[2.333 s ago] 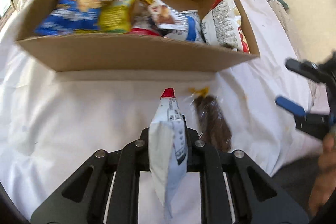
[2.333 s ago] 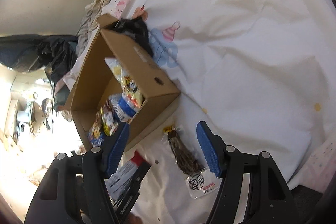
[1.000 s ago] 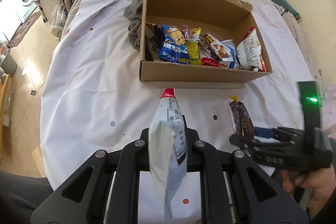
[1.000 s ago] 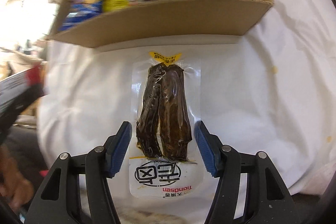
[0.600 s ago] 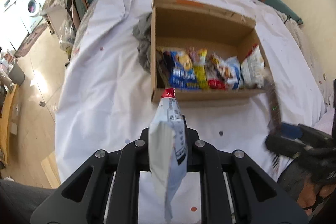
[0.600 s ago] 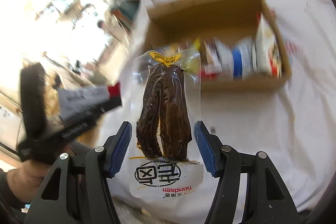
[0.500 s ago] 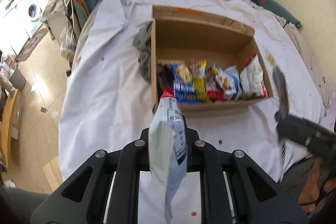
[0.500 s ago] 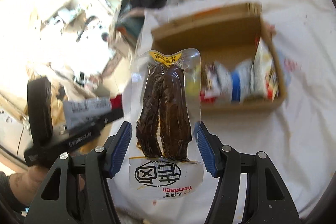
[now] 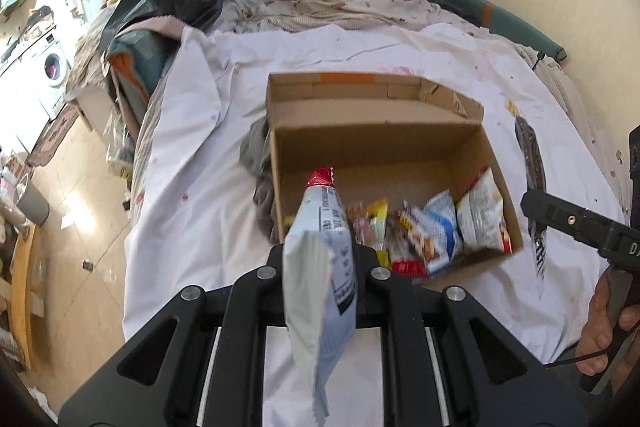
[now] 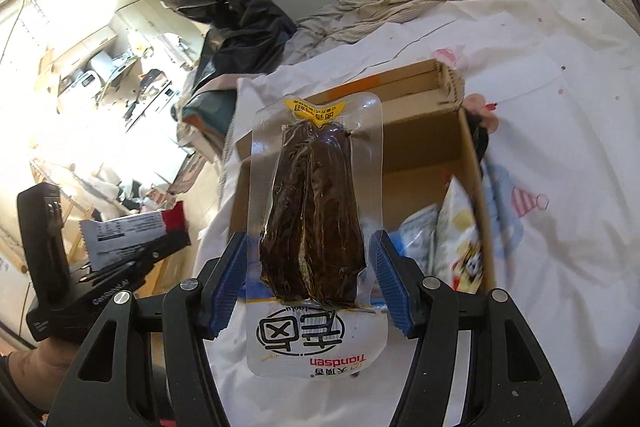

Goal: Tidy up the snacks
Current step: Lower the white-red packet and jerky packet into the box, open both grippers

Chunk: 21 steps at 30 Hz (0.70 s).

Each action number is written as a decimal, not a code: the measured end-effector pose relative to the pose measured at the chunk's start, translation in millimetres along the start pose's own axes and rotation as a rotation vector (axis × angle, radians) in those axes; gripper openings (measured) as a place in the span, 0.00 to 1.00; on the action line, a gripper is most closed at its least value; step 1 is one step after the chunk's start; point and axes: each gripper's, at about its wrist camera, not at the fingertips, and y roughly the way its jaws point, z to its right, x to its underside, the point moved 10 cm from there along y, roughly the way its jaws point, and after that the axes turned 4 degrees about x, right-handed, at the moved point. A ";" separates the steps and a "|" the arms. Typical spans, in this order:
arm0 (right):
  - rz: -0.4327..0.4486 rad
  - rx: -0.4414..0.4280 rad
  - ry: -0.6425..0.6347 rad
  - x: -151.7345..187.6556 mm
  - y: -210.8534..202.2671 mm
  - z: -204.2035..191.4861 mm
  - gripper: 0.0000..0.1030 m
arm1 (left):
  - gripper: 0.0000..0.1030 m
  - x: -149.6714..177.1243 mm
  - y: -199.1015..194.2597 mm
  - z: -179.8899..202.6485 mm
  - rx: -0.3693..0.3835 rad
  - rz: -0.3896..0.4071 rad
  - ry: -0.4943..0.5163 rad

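Left wrist view: my left gripper (image 9: 320, 267) clamps a white, red-topped snack packet (image 9: 322, 267) above the open brown cardboard box (image 9: 380, 131) of snacks. Right wrist view: my right gripper (image 10: 308, 283) pinches a clear vacuum pouch of dark brown meat (image 10: 314, 211) over that box.

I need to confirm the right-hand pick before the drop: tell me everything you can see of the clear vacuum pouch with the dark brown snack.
The clear vacuum pouch with the dark brown snack is flat, glossy plastic sealed tight around two dark, wrinkled pieces lying side by side. A yellow tab tops it; its white printed end with red lettering points toward the camera. The right gripper is closed on its side edges with blue pads, holding it in the air, lengthwise, in front of the open brown cardboard box. It looks intact.
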 end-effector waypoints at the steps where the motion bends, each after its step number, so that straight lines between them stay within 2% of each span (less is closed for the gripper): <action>1: 0.006 0.017 -0.001 -3.4 2.4 5.4 0.62 | 0.11 -3.8 3.7 0.5 0.001 0.007 0.003; 6: -0.004 0.075 0.045 -12.8 19.8 33.5 0.62 | 0.11 -11.7 26.8 4.4 0.027 0.076 0.026; 8: -0.028 0.094 0.070 -7.0 27.9 42.1 0.62 | 0.11 -5.2 43.3 7.0 -0.015 0.042 0.071; 10: -0.055 0.113 0.071 -2.0 37.3 45.6 0.63 | 0.11 -2.7 51.9 13.9 0.036 0.007 0.067; 21: -0.154 0.137 0.019 18.2 69.5 35.5 0.65 | 0.12 -4.6 58.7 23.5 0.032 0.003 0.101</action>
